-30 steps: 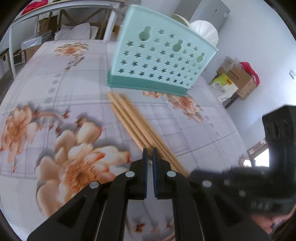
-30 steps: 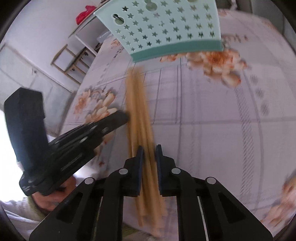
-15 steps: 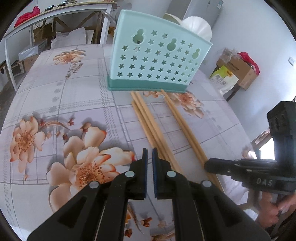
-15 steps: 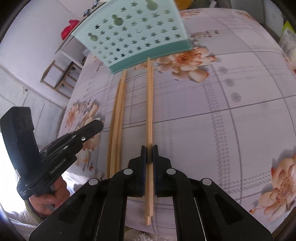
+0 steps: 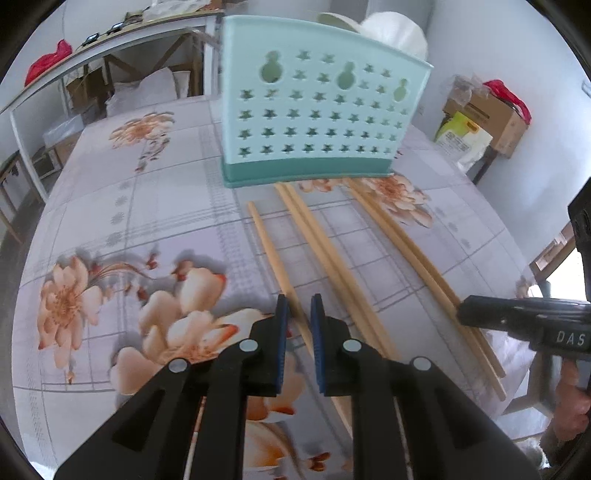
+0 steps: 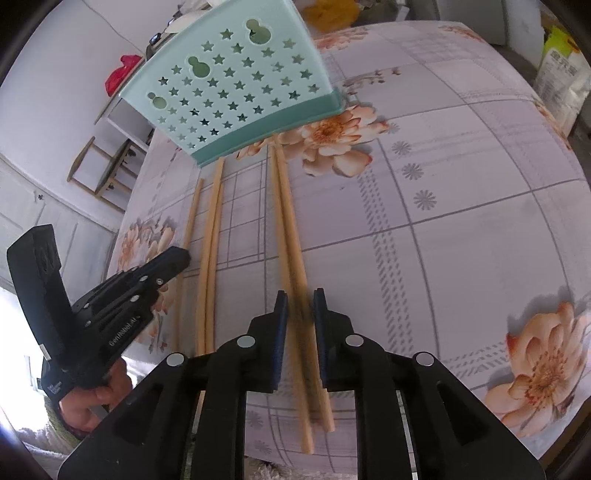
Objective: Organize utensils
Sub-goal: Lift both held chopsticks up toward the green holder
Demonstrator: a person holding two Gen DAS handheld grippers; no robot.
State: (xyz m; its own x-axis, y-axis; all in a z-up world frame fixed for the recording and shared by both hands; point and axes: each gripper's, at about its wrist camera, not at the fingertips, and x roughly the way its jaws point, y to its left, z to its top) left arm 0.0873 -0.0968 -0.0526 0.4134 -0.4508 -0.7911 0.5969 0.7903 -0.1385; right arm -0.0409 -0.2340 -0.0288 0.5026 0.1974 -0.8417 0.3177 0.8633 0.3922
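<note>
A teal star-punched utensil holder (image 5: pixel 325 122) (image 6: pixel 236 92) stands upright on the floral tablecloth (image 5: pixel 147 192). Several wooden chopsticks lie in front of it: a single one (image 5: pixel 269 251), a middle pair (image 5: pixel 321 251) and a right pair (image 5: pixel 406 251) (image 6: pixel 288 229). My left gripper (image 5: pixel 295 310) hovers over the single chopstick's near end. Its jaws are opening, with the stick between them and the pads clear of it. My right gripper (image 6: pixel 298 306) straddles the right pair; its jaws are opening too and are not pressing the sticks. Each gripper shows in the other's view: left gripper (image 6: pixel 170 262), right gripper (image 5: pixel 517 317).
A white rounded object (image 5: pixel 391 33) sits behind the holder. Cardboard boxes (image 5: pixel 491 118) stand beyond the table's right edge and a white shelf frame (image 5: pixel 110 48) at the far left. A person's hand (image 6: pixel 92 406) holds the left gripper near the table's front edge.
The bundle of chopsticks has been spread apart: one pair went right with the right gripper, a single stick went left. Both grippers' jaws have parted slightly.
</note>
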